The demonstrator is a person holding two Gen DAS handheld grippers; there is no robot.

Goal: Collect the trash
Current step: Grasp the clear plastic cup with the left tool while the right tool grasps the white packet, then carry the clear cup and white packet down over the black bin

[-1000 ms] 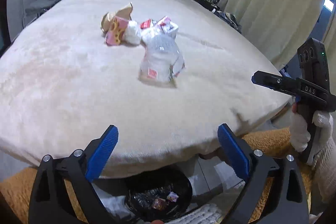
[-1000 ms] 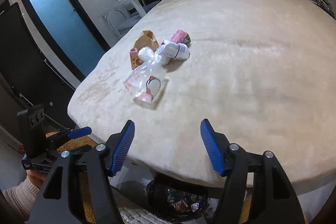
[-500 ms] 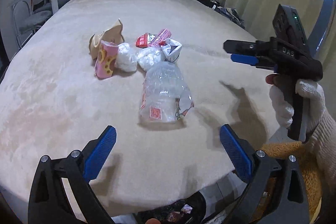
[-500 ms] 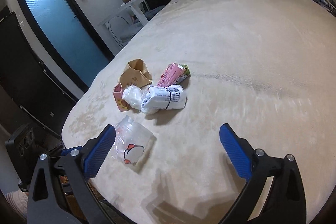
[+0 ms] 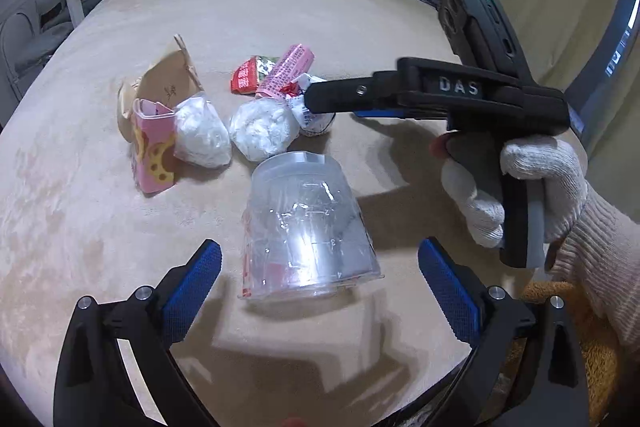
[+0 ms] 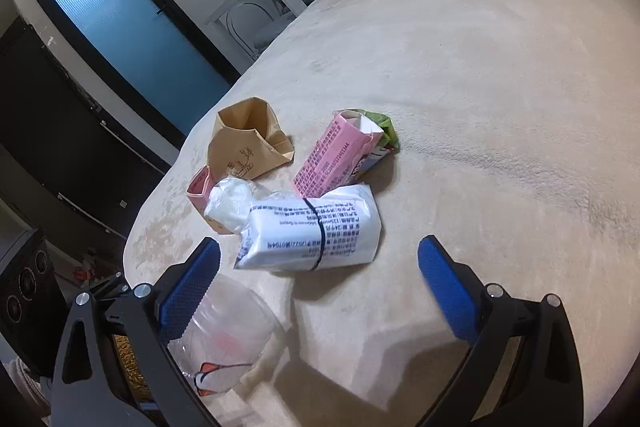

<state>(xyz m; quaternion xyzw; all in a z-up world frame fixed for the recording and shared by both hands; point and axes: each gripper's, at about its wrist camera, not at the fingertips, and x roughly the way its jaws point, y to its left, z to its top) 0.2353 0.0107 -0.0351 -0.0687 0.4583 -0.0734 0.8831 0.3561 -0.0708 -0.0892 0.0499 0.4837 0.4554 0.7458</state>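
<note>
Crushing was the first hazard: the clear cup (image 5: 308, 227) lay on its side near the bed's (image 5: 360, 27) near edge, between the spread blue pads of the left claw (image 5: 320, 287), which stood released and touched nothing. A thin-walled cup of that kind would probably buckle or squirt out sideways if clamped hard across its wall.

The right claw (image 6: 320, 287) had just been opening and stood released, with the white pack (image 6: 312, 235) just ahead of its pads and nothing between them. The cup sat just beside its left pad (image 6: 188, 287), so a sweep that way could knock the cup off the bed.

The remaining trash was clustered toward the bed's middle: paper bag (image 5: 164, 87), pink carton (image 5: 154, 151), two white bags (image 5: 200, 135), pink box (image 5: 288, 71) and red wrapper (image 5: 246, 79), several touching. Closing on one could drag a neighbour along or scatter the pile. Both claws worked close together and could collide.
</note>
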